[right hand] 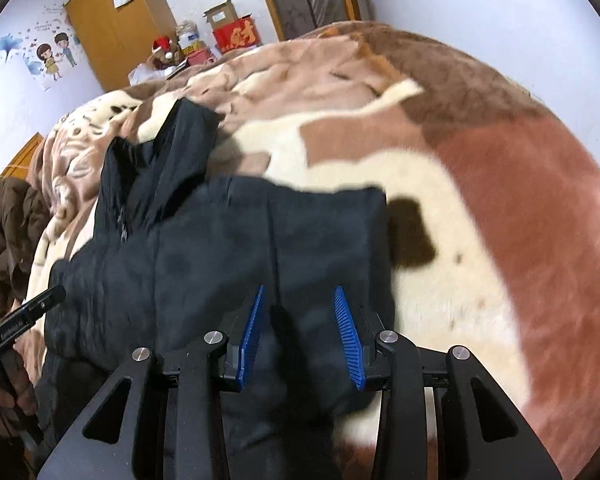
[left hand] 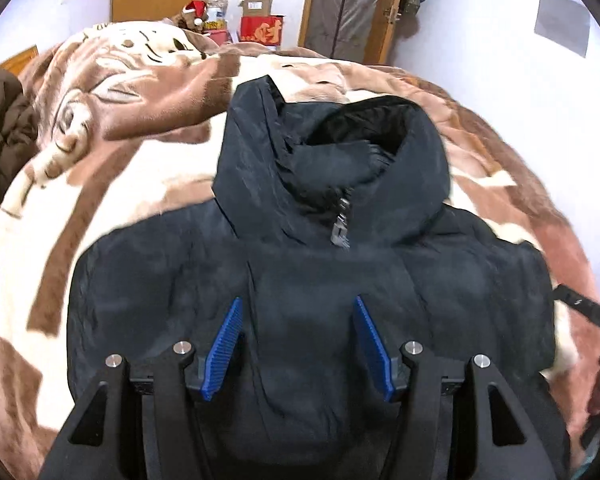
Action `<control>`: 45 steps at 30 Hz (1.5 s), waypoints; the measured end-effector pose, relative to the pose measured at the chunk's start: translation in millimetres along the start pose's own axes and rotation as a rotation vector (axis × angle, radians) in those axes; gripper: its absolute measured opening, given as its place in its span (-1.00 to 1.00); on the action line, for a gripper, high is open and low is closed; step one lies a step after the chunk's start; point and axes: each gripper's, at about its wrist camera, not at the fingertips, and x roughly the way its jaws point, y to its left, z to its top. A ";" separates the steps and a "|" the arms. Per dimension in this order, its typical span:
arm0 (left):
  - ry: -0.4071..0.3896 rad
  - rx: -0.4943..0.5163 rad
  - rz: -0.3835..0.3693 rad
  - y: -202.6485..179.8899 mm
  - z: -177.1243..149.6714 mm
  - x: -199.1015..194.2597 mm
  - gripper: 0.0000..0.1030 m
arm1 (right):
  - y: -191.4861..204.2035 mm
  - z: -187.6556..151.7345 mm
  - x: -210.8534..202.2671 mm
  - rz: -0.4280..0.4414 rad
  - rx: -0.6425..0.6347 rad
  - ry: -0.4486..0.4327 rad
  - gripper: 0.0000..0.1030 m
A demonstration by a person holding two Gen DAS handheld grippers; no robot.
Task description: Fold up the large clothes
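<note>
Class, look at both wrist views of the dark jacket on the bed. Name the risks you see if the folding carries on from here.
1. Both grippers, left and right, are open over the jacket; its padding looks thick, so a pinch may catch only the top layer.
2. The hood stands bunched and may make the fold lumpy.
3. The blanket looks soft and plush; it might get pinched too.

Left gripper [left hand: 298,312], fingers [left hand: 228,344] spread, over navy jacket [left hand: 324,248].
</note>
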 end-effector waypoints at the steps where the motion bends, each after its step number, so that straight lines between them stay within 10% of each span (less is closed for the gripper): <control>1: 0.015 0.002 0.022 0.4 2.6 11.9 0.16 | 0.5 3.8 5.8 -0.008 -0.007 0.001 -0.27; 13: 0.043 0.046 0.069 -0.7 -10.2 73.9 0.19 | -11.8 2.8 83.6 -0.114 -0.063 0.098 -0.27; 22: -0.028 0.039 -0.030 15.1 -8.9 -8.8 0.13 | 6.7 -3.3 -10.9 -0.018 -0.030 -0.008 -0.27; 36: 0.063 0.040 0.007 16.1 -35.9 30.5 0.16 | 26.7 -38.5 40.8 -0.054 -0.089 0.120 -0.27; 45: 0.033 0.040 0.003 16.7 -44.1 -44.5 0.13 | 34.9 -47.2 -47.7 -0.030 -0.032 0.019 -0.27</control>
